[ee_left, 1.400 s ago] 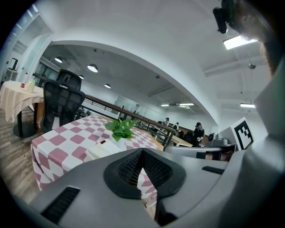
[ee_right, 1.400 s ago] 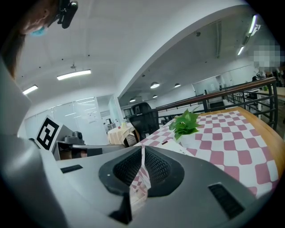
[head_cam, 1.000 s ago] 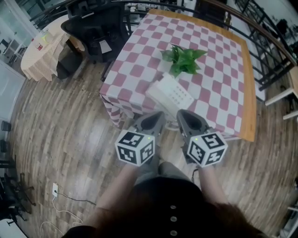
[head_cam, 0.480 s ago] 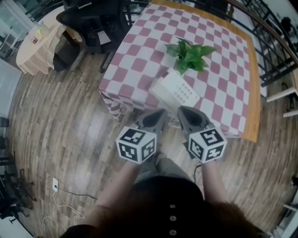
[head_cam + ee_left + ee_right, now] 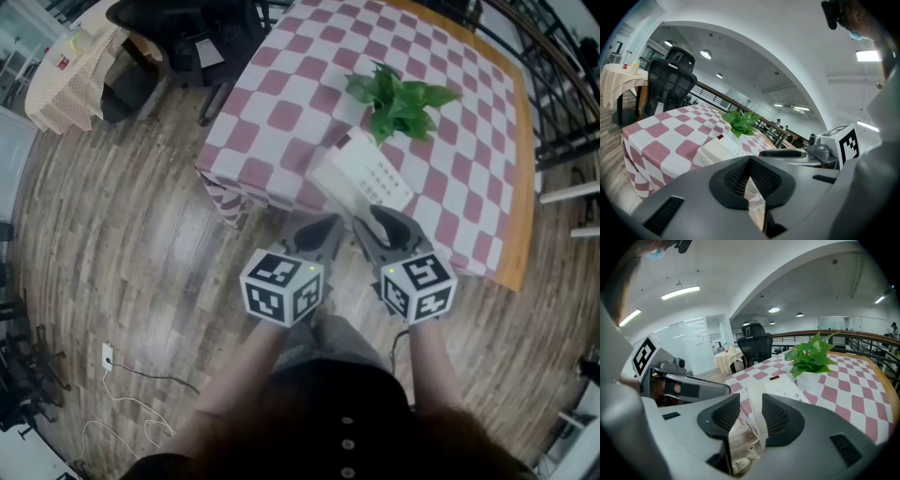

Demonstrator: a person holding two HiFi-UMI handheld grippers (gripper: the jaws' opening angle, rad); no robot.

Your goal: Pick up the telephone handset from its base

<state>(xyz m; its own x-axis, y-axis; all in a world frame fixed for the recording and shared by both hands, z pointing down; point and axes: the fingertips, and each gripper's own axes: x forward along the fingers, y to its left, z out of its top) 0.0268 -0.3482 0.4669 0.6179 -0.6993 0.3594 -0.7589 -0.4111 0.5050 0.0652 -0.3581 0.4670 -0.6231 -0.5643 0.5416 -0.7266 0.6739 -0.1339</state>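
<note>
Holding two claws side by side, a person faces a pink-and-white checked desk (image 5: 281, 112) where a white handset (image 5: 330, 167) rests on its base (image 5: 382, 180), just on the near side of a leafy potted plant (image 5: 403, 98). The telephone lies between the plant and the claws, at the desk edge farthest from the plant. Both claws hang on the side of the telephone away from the plant, apart from it and off the desk's edge, above the wood floor (image 5: 141, 244). The left claw (image 5: 332, 223) is clenched, its dark pads meeting at their tips with nothing between them. The right claw (image 5: 374, 214) is released and its jaws are opening, with a clear gap between the pads and nothing gripped. The handset sits along the base's left side as seen from the claws, with the keypad on the side nearer the right claw. Its long axis appears to run from the desk's edge back toward the plant at a slant, the far end lying by a small red mark (image 5: 720, 137). Which end is the earpiece cannot be told.
</note>
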